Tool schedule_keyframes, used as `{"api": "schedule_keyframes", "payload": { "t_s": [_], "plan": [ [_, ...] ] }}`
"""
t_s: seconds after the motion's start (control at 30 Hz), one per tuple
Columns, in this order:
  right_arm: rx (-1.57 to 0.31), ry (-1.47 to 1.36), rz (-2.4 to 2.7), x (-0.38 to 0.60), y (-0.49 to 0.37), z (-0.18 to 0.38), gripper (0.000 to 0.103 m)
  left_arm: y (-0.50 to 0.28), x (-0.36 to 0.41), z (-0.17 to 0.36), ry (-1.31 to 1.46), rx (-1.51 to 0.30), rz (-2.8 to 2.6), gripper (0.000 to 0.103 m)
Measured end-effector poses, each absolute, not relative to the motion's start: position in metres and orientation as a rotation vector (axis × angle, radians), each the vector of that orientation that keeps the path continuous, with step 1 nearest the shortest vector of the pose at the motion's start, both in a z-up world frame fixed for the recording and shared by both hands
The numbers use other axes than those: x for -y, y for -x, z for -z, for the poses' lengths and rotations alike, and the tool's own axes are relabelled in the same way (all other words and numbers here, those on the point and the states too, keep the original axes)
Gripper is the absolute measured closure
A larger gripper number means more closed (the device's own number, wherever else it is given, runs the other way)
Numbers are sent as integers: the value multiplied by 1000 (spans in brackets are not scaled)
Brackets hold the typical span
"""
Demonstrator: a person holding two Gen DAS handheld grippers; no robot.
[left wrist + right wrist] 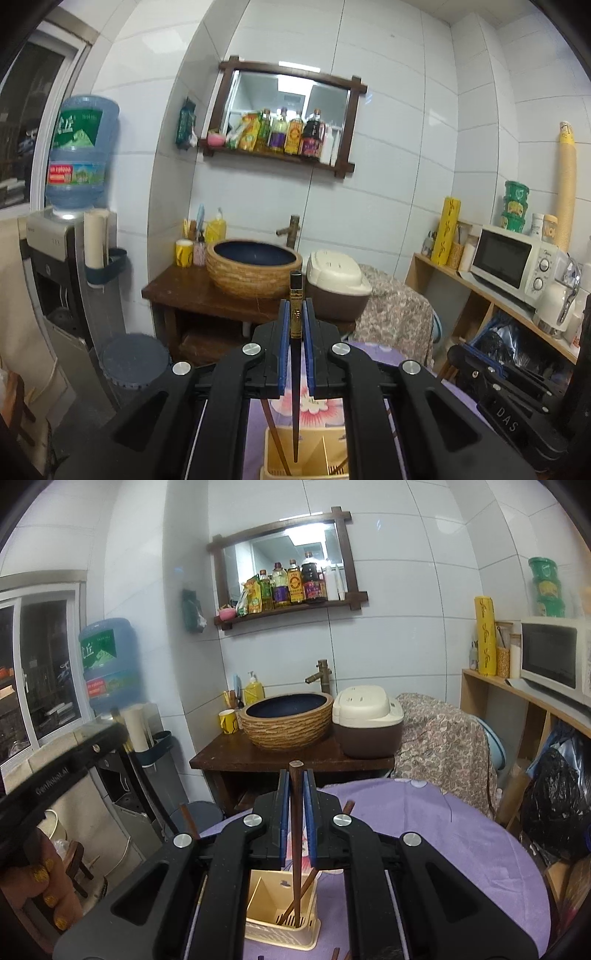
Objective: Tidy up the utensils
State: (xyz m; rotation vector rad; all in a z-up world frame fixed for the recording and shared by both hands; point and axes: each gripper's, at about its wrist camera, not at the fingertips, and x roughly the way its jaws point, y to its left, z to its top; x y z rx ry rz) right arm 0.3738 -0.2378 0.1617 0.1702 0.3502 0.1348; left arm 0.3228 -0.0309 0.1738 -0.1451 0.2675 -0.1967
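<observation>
Left gripper (295,314) clamped on black chopstick (295,387), tip above cream holder (275,446); next: lower, release.

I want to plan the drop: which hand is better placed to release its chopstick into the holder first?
Probably right: its brown chopstick tip already sits inside the holder; the left black chopstick looks slightly above.
</observation>
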Motion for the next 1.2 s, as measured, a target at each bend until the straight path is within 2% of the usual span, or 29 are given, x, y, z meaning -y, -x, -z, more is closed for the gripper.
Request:
{"api": "schedule_keyframes", "payload": {
  "t_s": [0.37, 0.63, 0.67, 0.7, 0.73, 0.77, 0.8, 0.87, 0.9, 0.93, 0.97, 1.0, 1.07, 1.13, 1.2],
  "plan": [
    [-437, -216, -160, 242, -380, -119, 95, -343, 25, -95, 130, -465, 193, 95],
    [-420, -191, -147, 241, -381, -116, 94, -347, 22, -75, 133, -515, 193, 95],
    [-415, -193, -149, 241, -380, -116, 92, -344, 21, -76, 140, -506, 193, 95],
    [-416, -194, -151, 241, -380, -115, 78, -340, 19, -79, 145, -495, 196, 95],
    [-418, -197, -152, 241, -379, -114, 71, -338, 20, -79, 142, -490, 200, 95],
    [-412, -206, -152, 242, -378, -113, 54, -334, 21, -81, 137, -484, 207, 95],
    [-402, -215, -149, 243, -376, -113, 48, -328, 21, -84, 131, -473, 216, 95],
    [-387, -221, -150, 243, -373, -113, 48, -319, 22, -88, 127, -451, 218, 93],
    [-385, -218, -149, 243, -371, -113, 48, -313, 22, -89, 122, -438, 217, 89],
    [-381, -217, -149, 244, -368, -113, 46, -306, 22, -91, 115, -422, 213, 80],
    [-374, -212, -144, 244, -365, -114, 38, -298, 22, -93, 109, -407, 206, 74],
    [-359, -203, -130, 244, -359, -115, 31, -293, 22, -94, 106, -397, 204, 63],
    [-324, -189, -106, 245, -346, -117, 26, -278, 20, -94, 97, -371, 206, 54],
    [-301, -172, -89, 247, -329, -117, 24, -263, 21, -92, 75, -362, 188, 37],
    [-295, -152, -79, 247, -311, -115, 18, -250, 21, -86, 65, -368, 179, 28]
  ]
}}
